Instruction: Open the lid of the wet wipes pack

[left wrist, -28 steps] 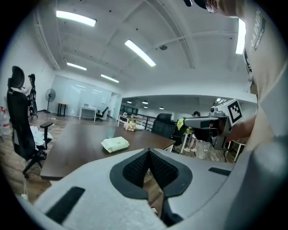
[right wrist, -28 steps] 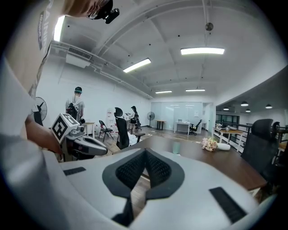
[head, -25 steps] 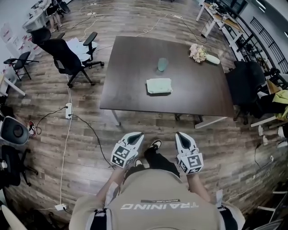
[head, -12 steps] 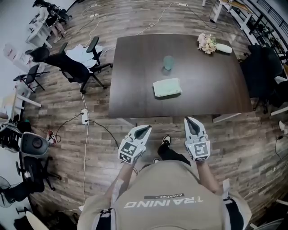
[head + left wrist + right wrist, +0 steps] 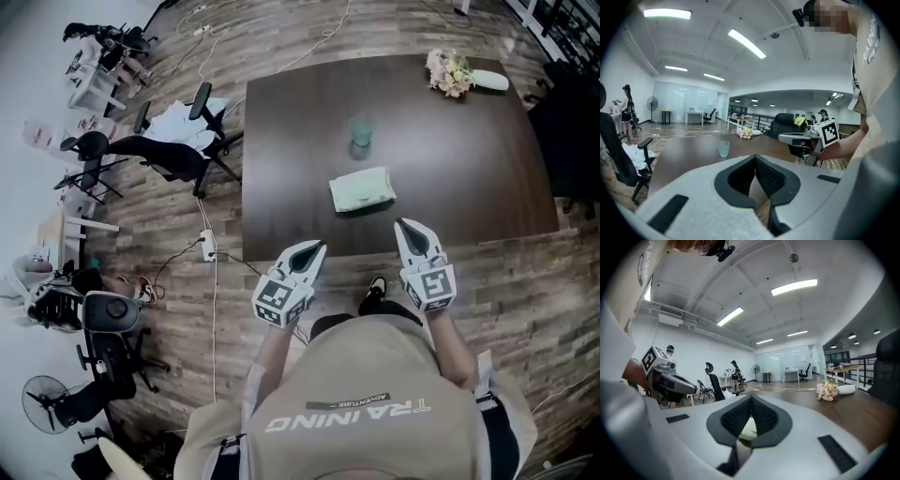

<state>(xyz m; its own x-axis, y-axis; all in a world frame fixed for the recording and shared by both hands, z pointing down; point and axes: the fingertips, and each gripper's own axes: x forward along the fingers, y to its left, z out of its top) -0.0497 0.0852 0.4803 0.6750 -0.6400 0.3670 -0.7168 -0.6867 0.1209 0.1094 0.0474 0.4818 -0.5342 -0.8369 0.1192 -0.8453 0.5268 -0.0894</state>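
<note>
The person stands at the near edge of the table (image 5: 281, 141), a gripper in each hand, both held out in front and pointing at it. The left gripper (image 5: 314, 246) has its jaws closed tip to tip with nothing between them. The right gripper (image 5: 405, 225) is the same, pads pressed together and empty. From above, both tips lie over the table's near edge, the right one a little further in.

The wipes pack (image 5: 362, 189) – pale green and flat – lies on the table near the middle, just ahead of the grippers and between their two lines, touched by neither. It is closer to the right gripper than to the left. Whether its lid is up cannot be told from here.

Beyond the pack stands a cup (image 5: 360, 131), apart from it. At the far right corner lie flowers (image 5: 447, 71) beside a white vase (image 5: 489, 81). A chair (image 5: 164, 155) stands off the table's left side – cables run across the wood floor (image 5: 169, 281).
</note>
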